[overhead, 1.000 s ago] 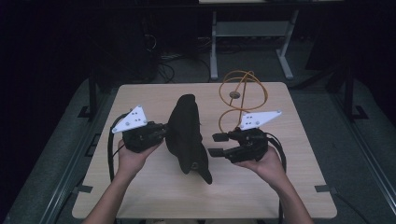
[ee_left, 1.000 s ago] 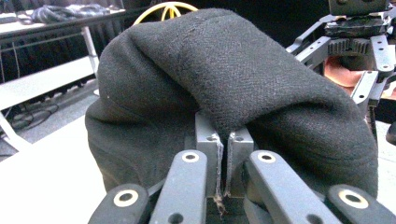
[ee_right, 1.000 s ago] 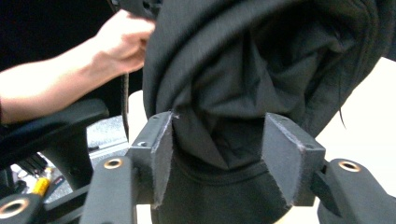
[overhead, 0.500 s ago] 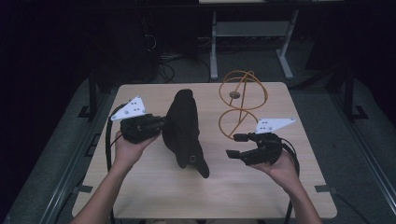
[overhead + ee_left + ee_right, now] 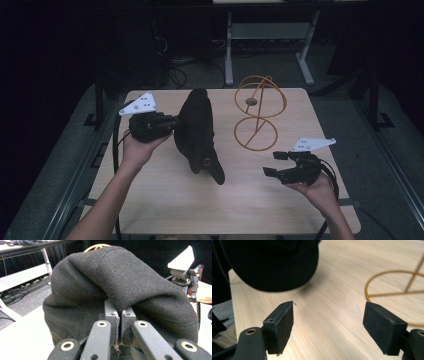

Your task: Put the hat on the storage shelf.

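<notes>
A black cap (image 5: 197, 130) hangs over the middle of the wooden table (image 5: 165, 200), brim end down and to the right. My left gripper (image 5: 175, 122) is shut on its fabric at the left side. In the left gripper view the jaws (image 5: 119, 312) pinch a fold of the cap (image 5: 120, 282). My right gripper (image 5: 274, 164) is at the right, apart from the cap, near the front edge. Its jaws have just been opening and stand wide over bare wood (image 5: 328, 325) with nothing between them. The cap's brim (image 5: 274, 265) lies beyond them.
A gold wire stand (image 5: 260, 110) of two rings stands at the back right of the table; its lower ring (image 5: 387, 272) lies just past my right jaws. The right gripper (image 5: 185, 272) appears behind the cap in the left gripper view. Dark floor and cables surround the table.
My right gripper has drawn away from the cap, moving right and toward the front edge, and its jaws have spread. The left gripper has shifted the cap slightly left and up.
</notes>
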### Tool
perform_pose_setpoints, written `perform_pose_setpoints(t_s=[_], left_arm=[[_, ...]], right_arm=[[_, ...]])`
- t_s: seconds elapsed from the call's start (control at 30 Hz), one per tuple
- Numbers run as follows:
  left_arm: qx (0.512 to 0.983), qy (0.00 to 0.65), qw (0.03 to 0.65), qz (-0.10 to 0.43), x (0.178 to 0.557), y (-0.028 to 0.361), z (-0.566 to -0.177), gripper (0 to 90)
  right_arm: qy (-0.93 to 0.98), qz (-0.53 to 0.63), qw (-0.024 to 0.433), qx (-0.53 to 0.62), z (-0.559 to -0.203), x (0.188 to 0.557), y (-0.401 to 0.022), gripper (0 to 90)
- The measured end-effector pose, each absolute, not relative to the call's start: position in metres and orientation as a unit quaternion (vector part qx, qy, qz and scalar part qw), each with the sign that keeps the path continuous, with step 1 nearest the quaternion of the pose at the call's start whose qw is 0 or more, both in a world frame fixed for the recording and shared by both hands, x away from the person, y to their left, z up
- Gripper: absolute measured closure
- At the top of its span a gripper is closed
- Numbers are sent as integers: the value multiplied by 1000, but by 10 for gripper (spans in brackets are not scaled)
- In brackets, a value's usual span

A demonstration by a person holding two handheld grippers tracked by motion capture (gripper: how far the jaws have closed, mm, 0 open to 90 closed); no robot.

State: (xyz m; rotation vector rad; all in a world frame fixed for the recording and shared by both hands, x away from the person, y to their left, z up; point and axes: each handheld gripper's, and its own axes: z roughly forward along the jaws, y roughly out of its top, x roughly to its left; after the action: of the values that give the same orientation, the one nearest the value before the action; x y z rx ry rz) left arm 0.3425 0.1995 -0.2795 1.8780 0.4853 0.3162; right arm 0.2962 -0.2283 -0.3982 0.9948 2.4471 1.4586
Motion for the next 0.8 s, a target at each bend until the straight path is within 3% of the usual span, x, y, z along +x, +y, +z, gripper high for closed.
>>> perform_pose_setpoints(t_s=[0.8], left_arm=[[805, 193, 547, 124, 391, 165, -245, 876]], right_arm=[[793, 461, 83, 390, -424, 287, -285, 211]])
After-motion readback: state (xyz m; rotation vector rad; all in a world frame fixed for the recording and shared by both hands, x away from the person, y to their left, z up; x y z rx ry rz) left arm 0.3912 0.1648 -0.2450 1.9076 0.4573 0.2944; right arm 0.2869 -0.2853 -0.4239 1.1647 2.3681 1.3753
